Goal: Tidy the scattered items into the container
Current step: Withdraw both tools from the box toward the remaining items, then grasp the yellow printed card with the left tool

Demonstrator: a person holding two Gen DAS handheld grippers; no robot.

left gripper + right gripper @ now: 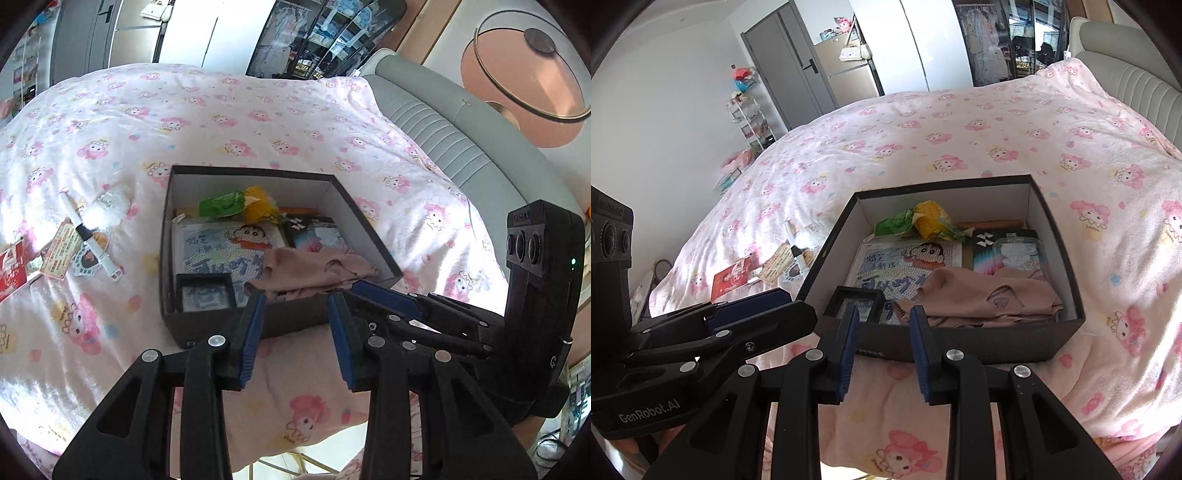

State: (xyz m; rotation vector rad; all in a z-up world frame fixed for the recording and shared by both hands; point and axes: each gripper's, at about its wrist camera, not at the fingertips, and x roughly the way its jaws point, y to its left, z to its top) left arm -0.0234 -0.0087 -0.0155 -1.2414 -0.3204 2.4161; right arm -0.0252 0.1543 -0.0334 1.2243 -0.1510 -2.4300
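Our left gripper [297, 332] stands apart with nothing between its blue pads; our right gripper [882, 349] is narrower, also empty. Just beyond, the dark box [964, 349] on the bed [923, 122] holds a beige cloth [990, 299]. A pen [83, 232] and cards [61, 251] lie left of it.

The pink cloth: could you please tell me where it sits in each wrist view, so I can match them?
Left wrist: the pink cloth lies in the box's near right corner, just past the left gripper.
Right wrist: the cloth fills the box's near right part, beyond the right gripper.
Shared landmark: the cartoon card beside it.
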